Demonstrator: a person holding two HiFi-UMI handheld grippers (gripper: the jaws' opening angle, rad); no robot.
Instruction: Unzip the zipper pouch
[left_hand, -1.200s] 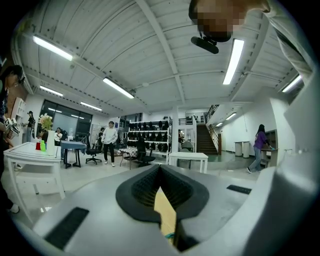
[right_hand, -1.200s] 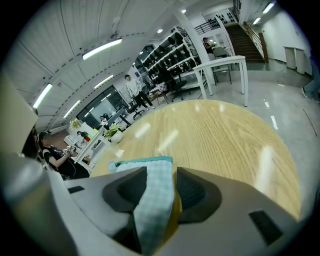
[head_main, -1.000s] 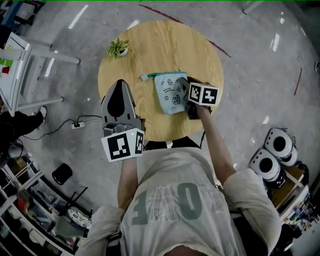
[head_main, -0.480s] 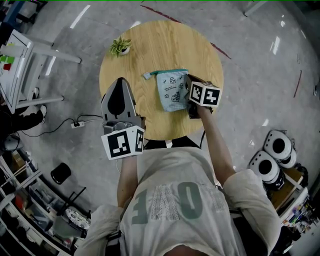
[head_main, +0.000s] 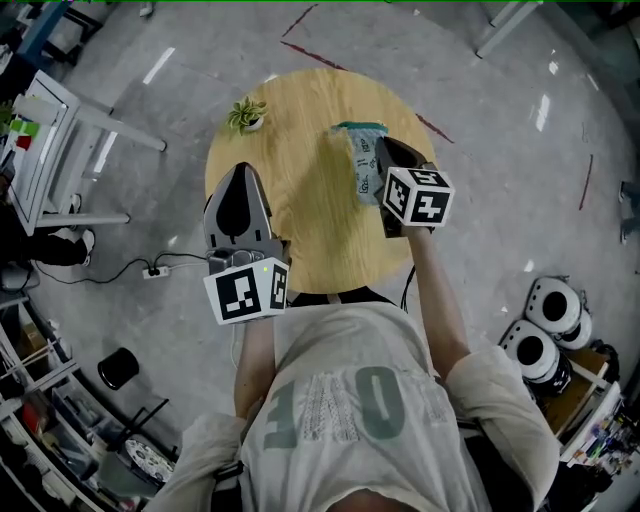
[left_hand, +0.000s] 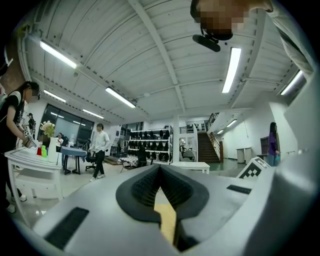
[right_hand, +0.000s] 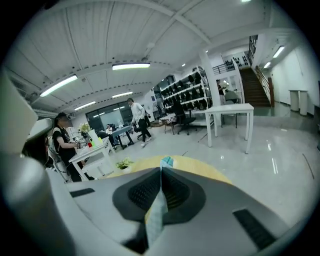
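Observation:
The light-blue zipper pouch (head_main: 360, 165) with a teal zipper end (head_main: 358, 127) hangs edge-on above the far right part of the round wooden table (head_main: 300, 130). My right gripper (head_main: 379, 146) is shut on its side edge. In the right gripper view the pouch fabric (right_hand: 155, 220) runs between the closed jaws of the right gripper (right_hand: 161, 172), its teal tip (right_hand: 166, 161) sticking out past them. My left gripper (head_main: 240, 170) hovers over the table's left edge, shut and empty. In the left gripper view the left gripper (left_hand: 160, 167) has its pads pressed together with nothing between them.
A small potted plant (head_main: 246, 113) stands at the table's far left, also in the right gripper view as the plant (right_hand: 122, 163). A white table (head_main: 40, 150) and a power strip (head_main: 155, 270) are on the floor side at left. White round devices (head_main: 545, 320) sit at right. People stand in the hall.
The right gripper closed on the pouch and lifted it off the tabletop, carrying it toward the far right; it went from lying flat to hanging edge-on. The left gripper stayed put.

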